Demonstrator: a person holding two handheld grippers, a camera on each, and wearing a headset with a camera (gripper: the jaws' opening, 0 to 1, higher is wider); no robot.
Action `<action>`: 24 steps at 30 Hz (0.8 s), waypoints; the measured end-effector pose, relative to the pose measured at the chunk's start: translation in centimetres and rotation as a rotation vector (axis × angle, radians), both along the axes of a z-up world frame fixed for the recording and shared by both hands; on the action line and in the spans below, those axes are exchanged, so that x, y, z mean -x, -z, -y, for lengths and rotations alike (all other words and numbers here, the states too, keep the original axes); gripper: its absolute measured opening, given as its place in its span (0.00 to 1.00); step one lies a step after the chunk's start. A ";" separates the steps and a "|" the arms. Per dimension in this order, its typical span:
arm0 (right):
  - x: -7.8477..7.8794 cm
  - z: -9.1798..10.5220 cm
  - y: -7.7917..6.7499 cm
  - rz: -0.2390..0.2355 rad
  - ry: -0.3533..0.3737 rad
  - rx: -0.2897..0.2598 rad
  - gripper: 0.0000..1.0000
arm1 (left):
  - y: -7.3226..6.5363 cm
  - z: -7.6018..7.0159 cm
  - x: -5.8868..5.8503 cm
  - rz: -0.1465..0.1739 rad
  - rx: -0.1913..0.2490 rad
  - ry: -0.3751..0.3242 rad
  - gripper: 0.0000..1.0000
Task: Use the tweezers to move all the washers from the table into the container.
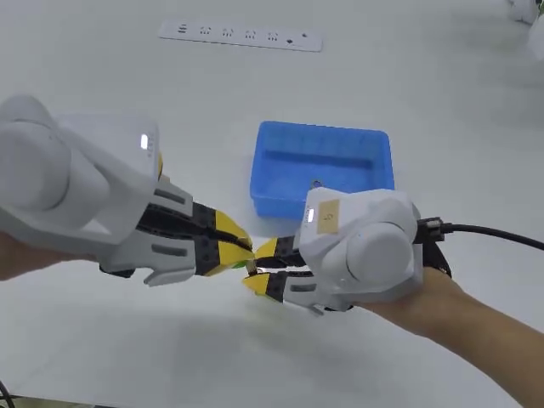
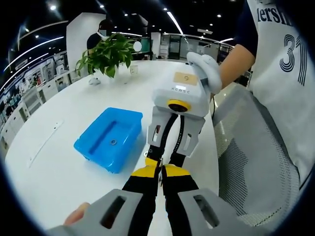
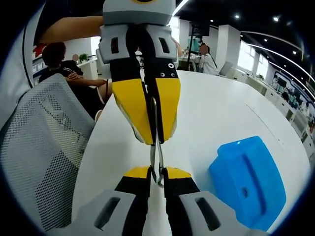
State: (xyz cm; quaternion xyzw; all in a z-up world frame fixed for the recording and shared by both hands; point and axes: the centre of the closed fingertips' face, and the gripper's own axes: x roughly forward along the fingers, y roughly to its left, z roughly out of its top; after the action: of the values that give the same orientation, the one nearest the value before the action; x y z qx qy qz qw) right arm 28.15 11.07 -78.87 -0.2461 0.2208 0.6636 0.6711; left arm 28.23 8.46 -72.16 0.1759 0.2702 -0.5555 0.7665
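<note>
My two grippers meet tip to tip over the white table (image 1: 127, 340), just in front of the blue container (image 1: 323, 166). A thin pair of metal tweezers (image 3: 154, 147) runs between them. The left gripper (image 1: 246, 251) is shut on one end, with the steel (image 2: 159, 178) showing between its yellow pads. The right gripper (image 1: 257, 274) is shut on the other end (image 3: 157, 173). In the right gripper view the left gripper (image 3: 153, 138) hangs from above. One small washer (image 1: 316, 183) lies on the container floor (image 2: 113, 142), also seen in the container (image 3: 246, 182) at the lower right.
A white power strip (image 1: 240, 36) lies at the table's far side. A potted plant (image 2: 106, 54) stands beyond the container. A grey mesh chair (image 3: 39, 147) sits by the table edge near the person's body (image 2: 280, 73).
</note>
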 end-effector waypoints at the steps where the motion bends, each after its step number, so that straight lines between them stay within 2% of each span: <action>1: 0.0 0.0 0.0 0.000 0.000 0.000 0.11 | 0.0 0.0 0.0 -0.001 -0.003 0.003 0.07; 9: -0.2 0.0 -0.1 0.023 0.000 0.003 0.12 | -0.1 0.2 0.1 0.007 -0.006 0.014 0.07; 24: -0.1 0.3 0.3 0.009 0.003 0.009 0.12 | 0.2 0.4 0.0 -0.007 -0.001 0.021 0.07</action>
State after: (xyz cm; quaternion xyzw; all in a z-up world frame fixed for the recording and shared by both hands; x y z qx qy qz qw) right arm 28.29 10.81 -79.12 -0.2517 0.2212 0.6603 0.6721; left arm 28.18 8.07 -72.36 0.1774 0.2713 -0.5637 0.7597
